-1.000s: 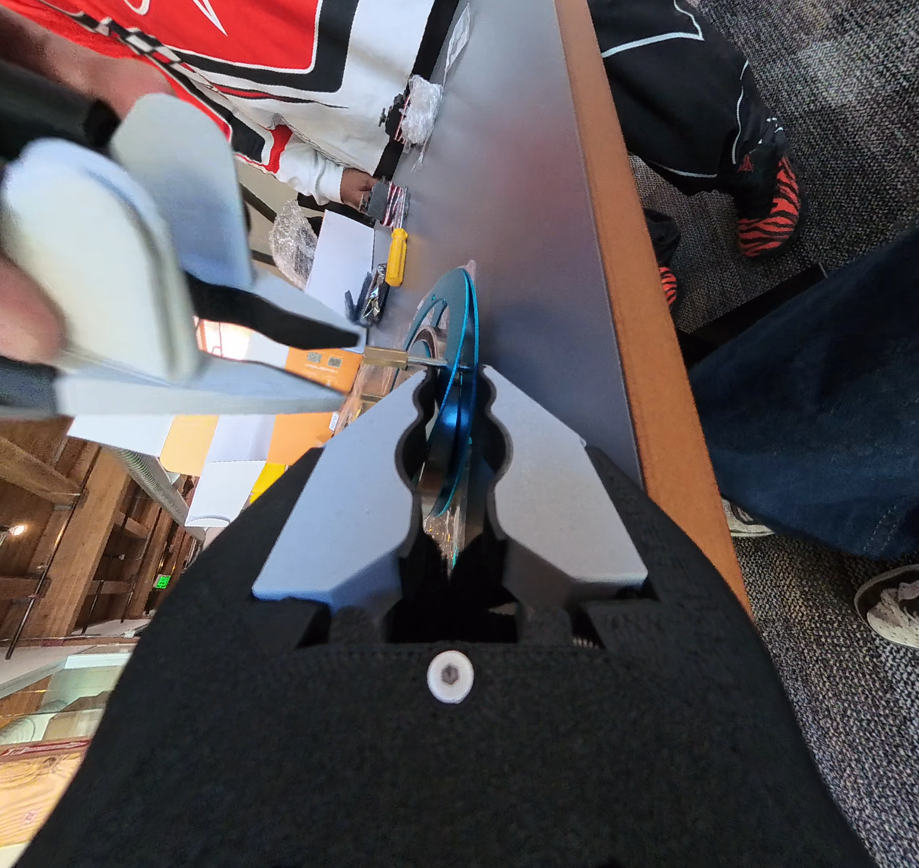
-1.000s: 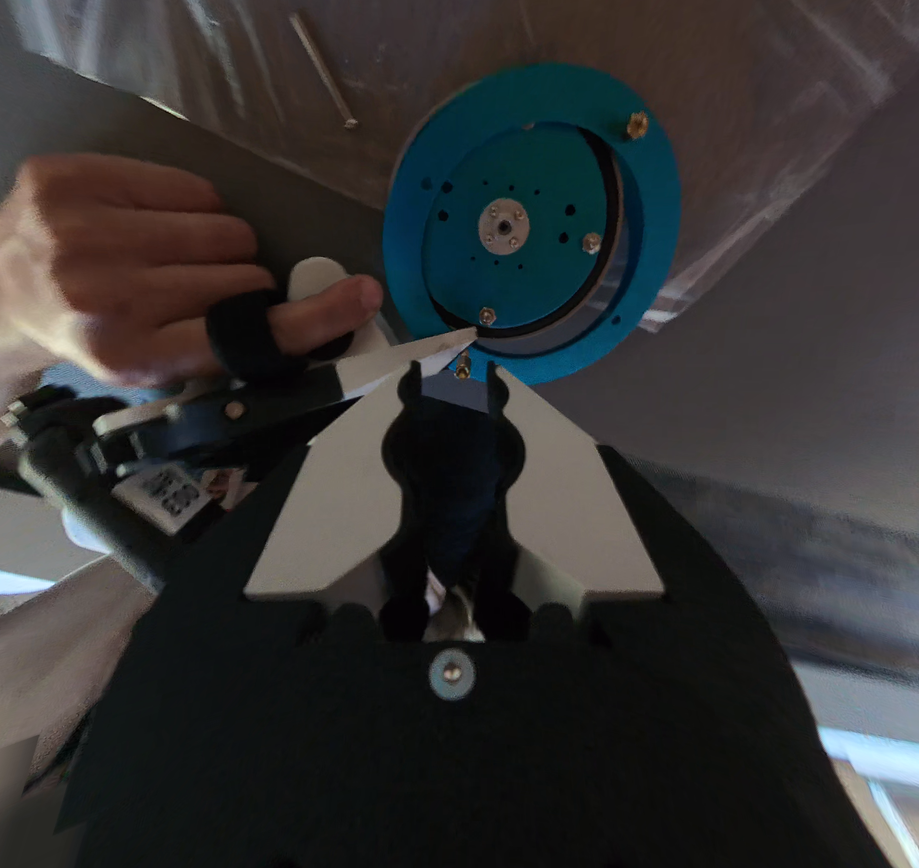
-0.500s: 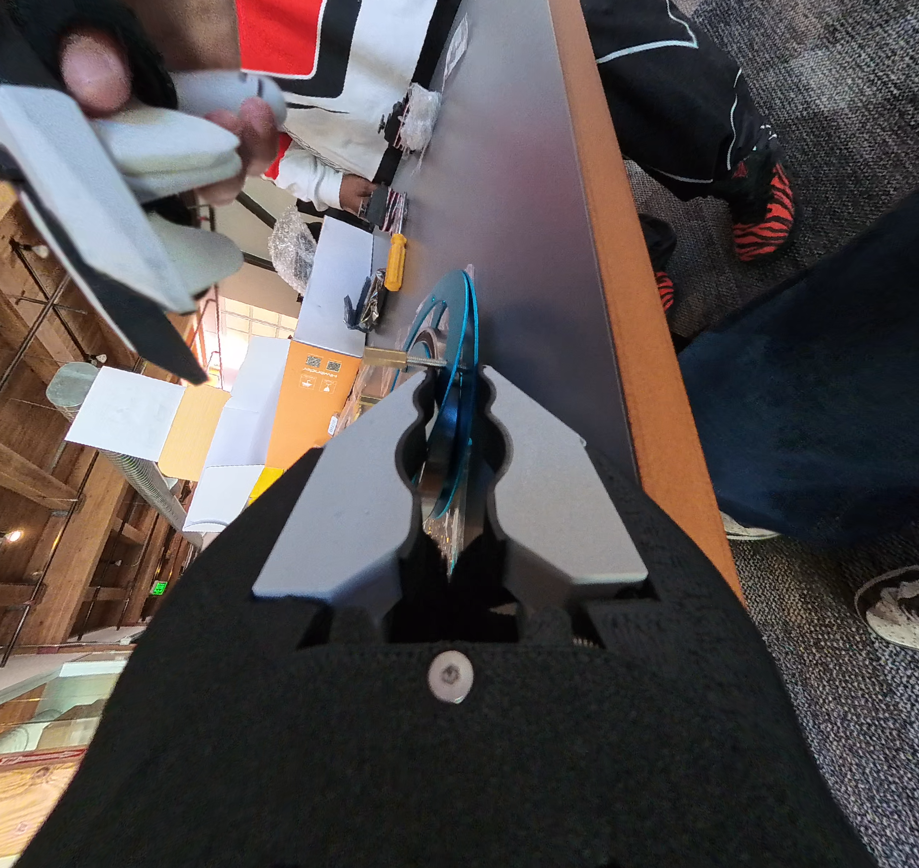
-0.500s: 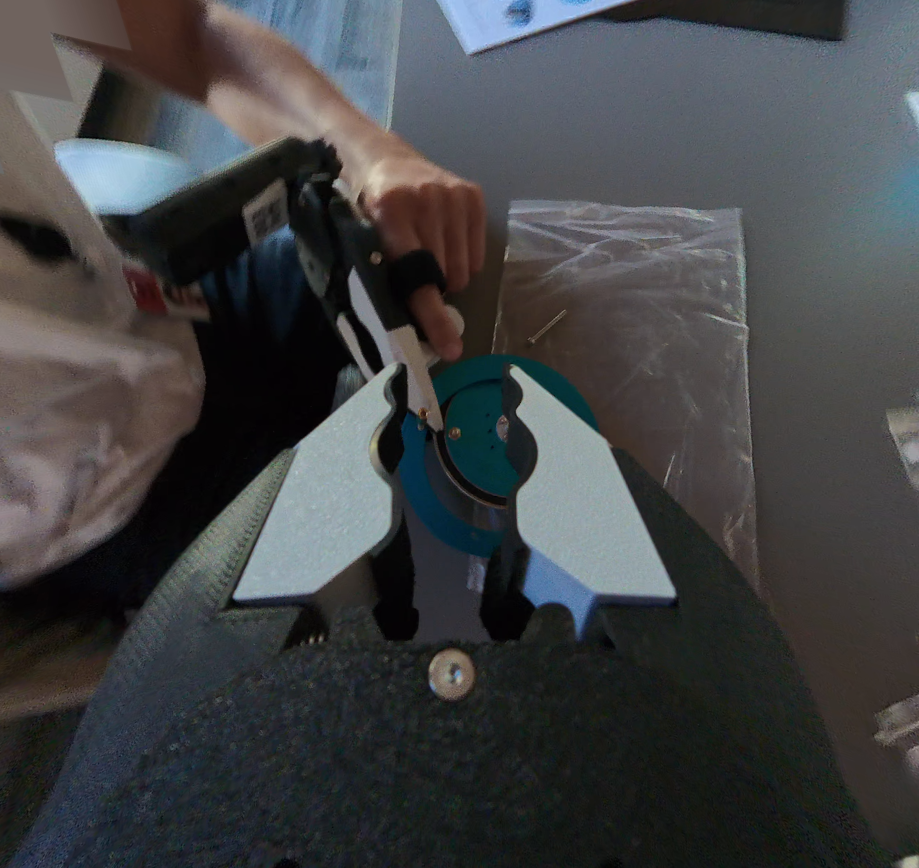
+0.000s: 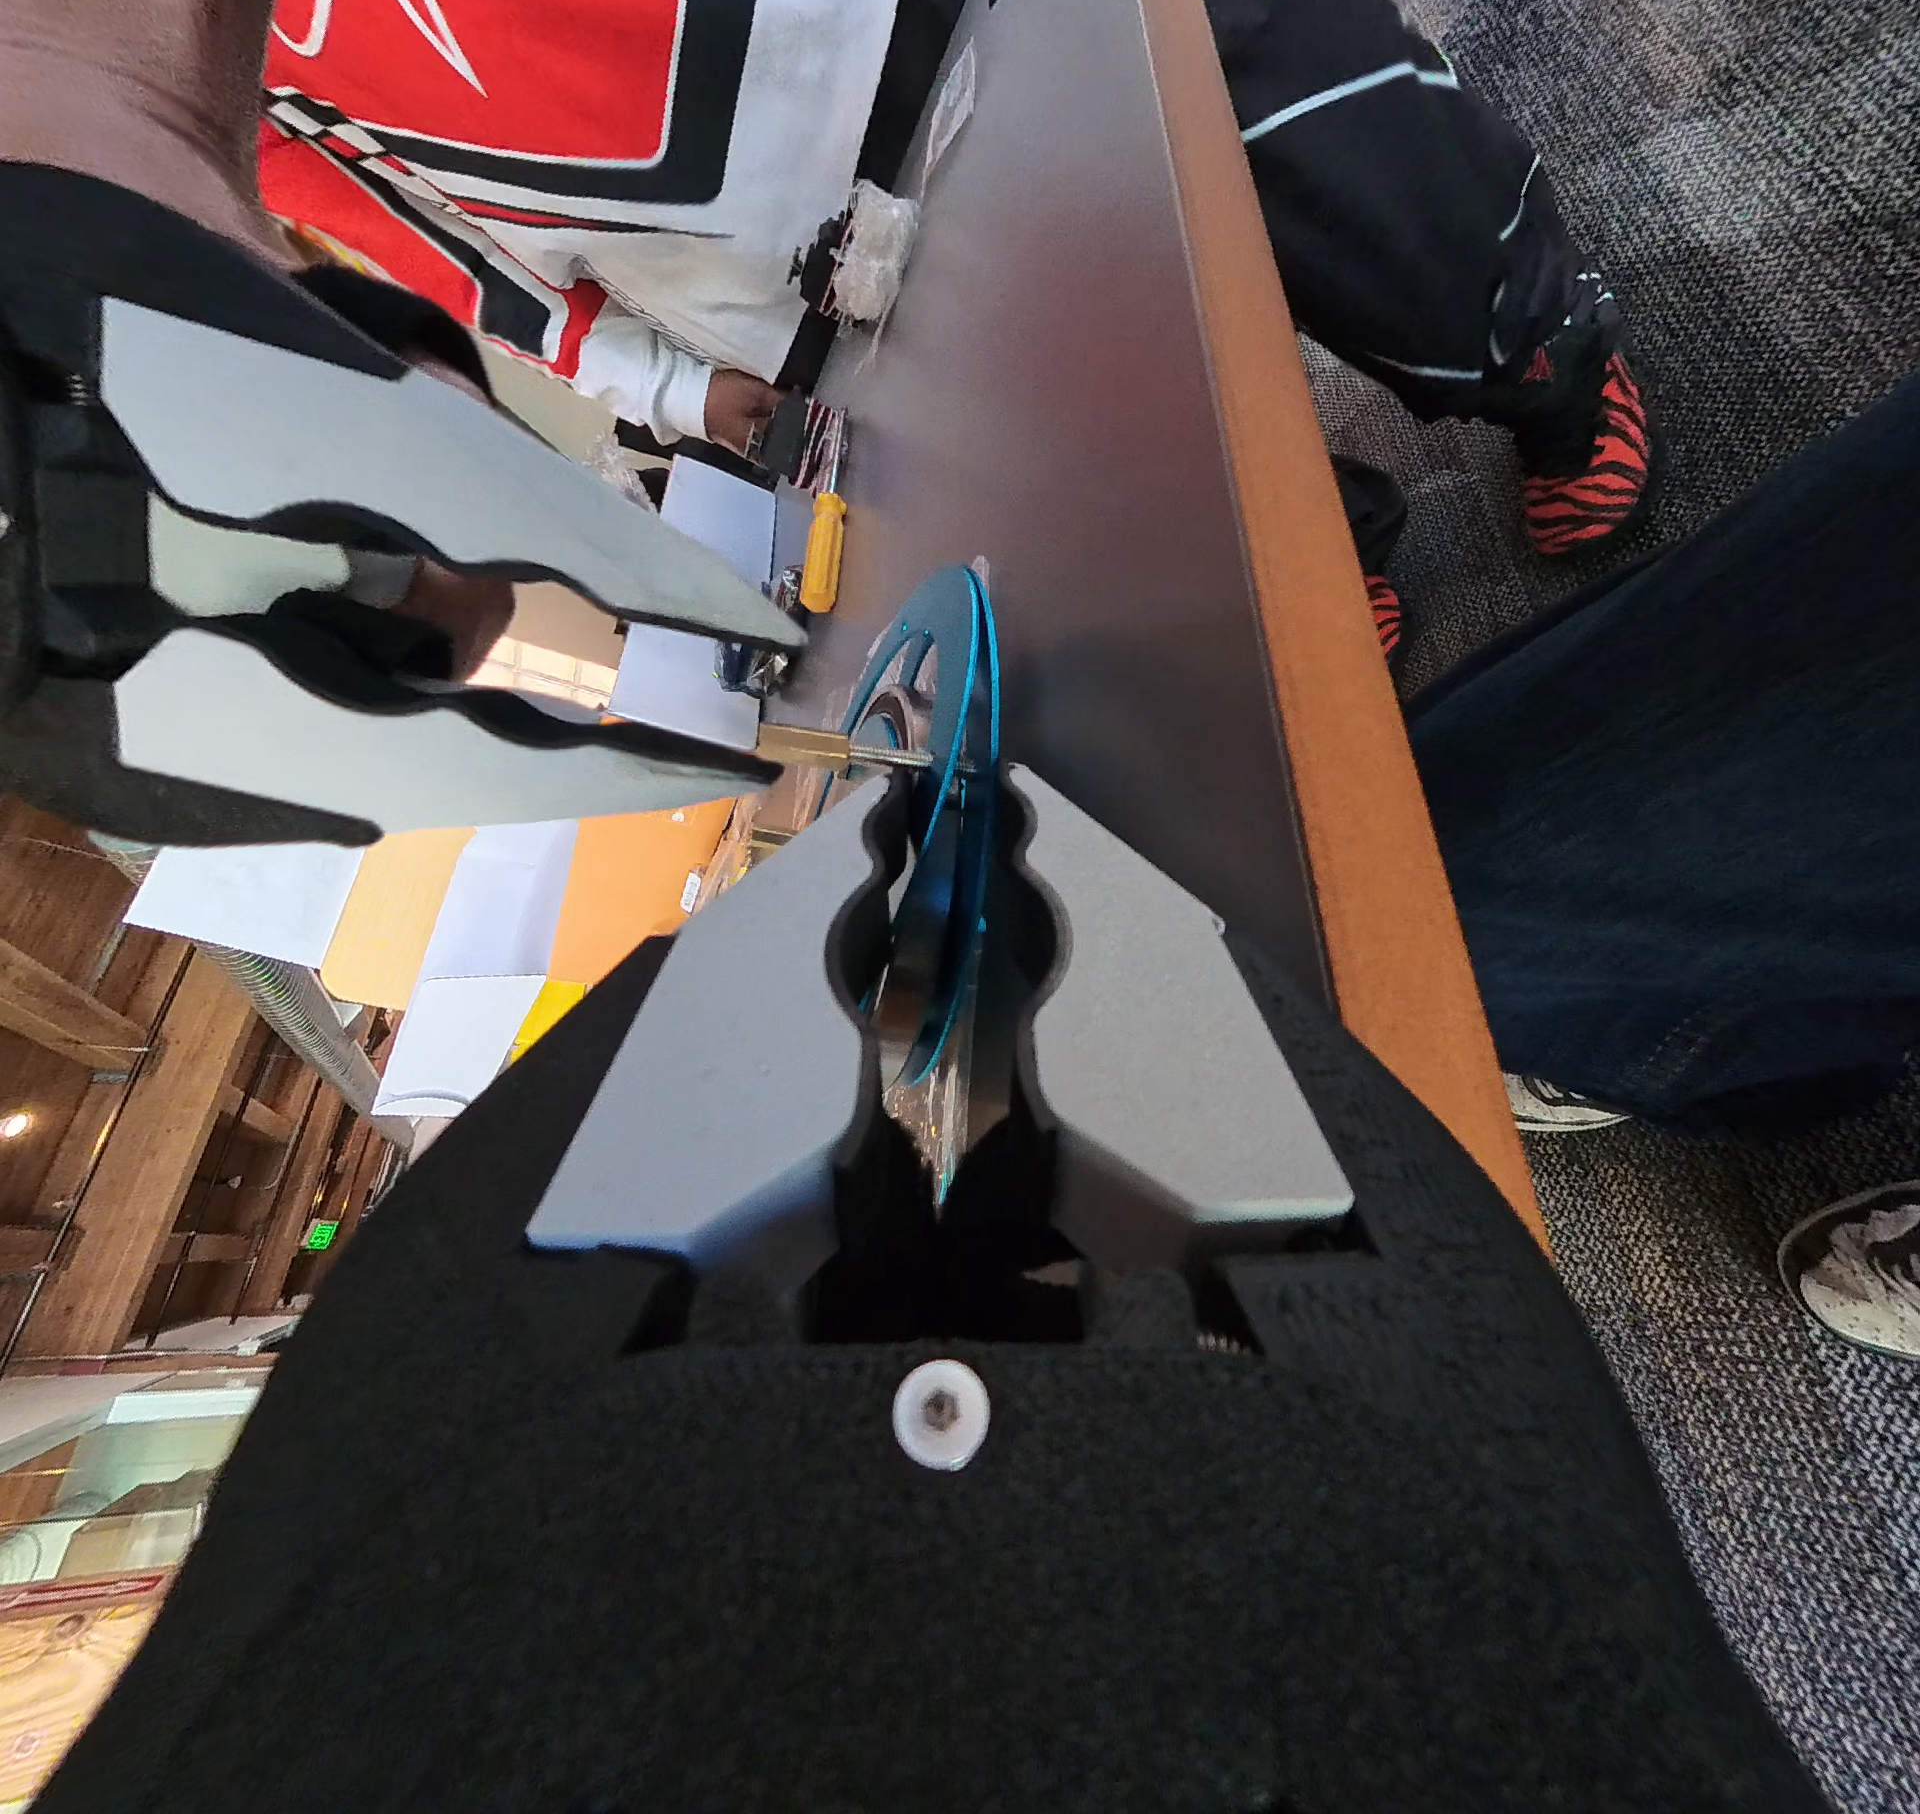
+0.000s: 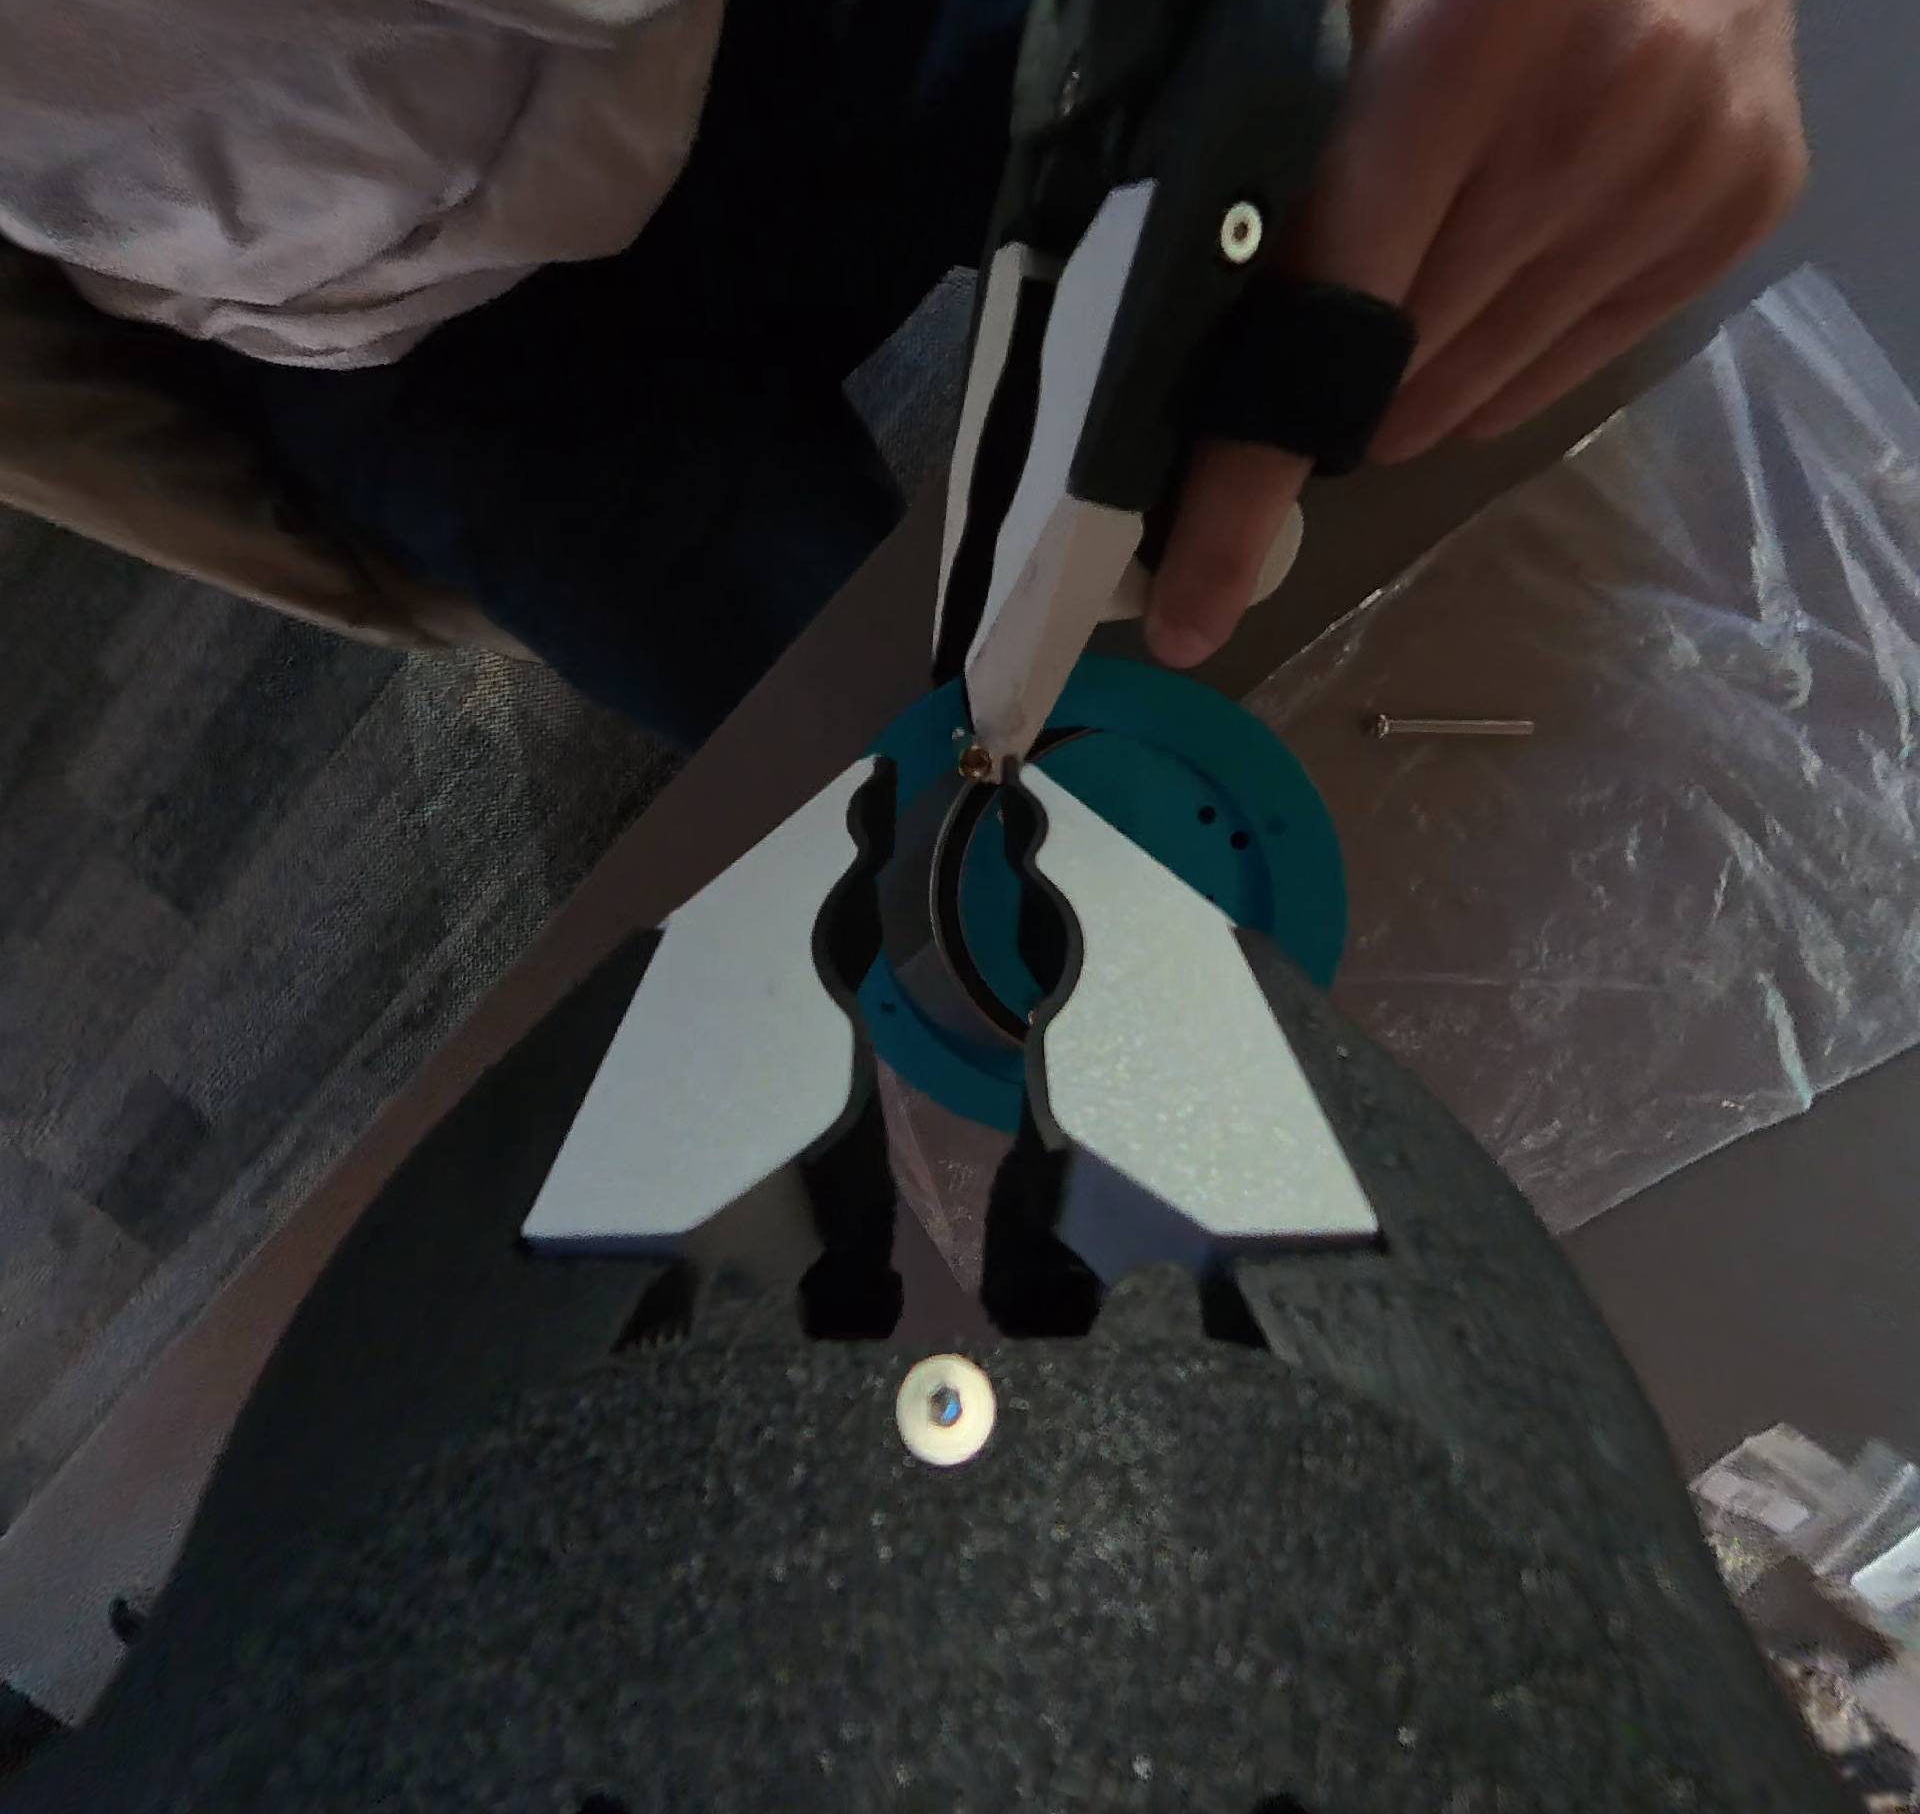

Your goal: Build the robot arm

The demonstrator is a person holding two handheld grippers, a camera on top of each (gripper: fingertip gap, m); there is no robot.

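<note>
My left gripper (image 5: 945, 779) is shut on the rim of a blue metal disc (image 5: 961, 725) and holds it on edge against the grey table (image 5: 1081, 414). A brass standoff (image 5: 802, 741) on a thin threaded screw sticks out of the disc's face. My right gripper (image 5: 788, 704) comes in from the left, open, its lower fingertip next to the standoff. In the right wrist view the right gripper (image 6: 951, 777) is open with the brass standoff (image 6: 975, 758) between its tips, over the teal disc (image 6: 1247, 829). The left gripper (image 6: 1003, 715) grips the rim from above.
A clear plastic bag (image 6: 1558, 881) with a long loose screw (image 6: 1449, 725) lies beside the disc. A yellow screwdriver (image 5: 823, 549), a white box (image 5: 717, 517) and small bagged parts (image 5: 873, 247) lie farther along. The table's wooden edge (image 5: 1299, 517) borders carpet where people's legs stand. Left and right tips are no more than a few centimetres apart.
My right gripper pulled away from the disc and opened, then came back so its open tips sit around the brass standoff. The left gripper and disc have stayed still.
</note>
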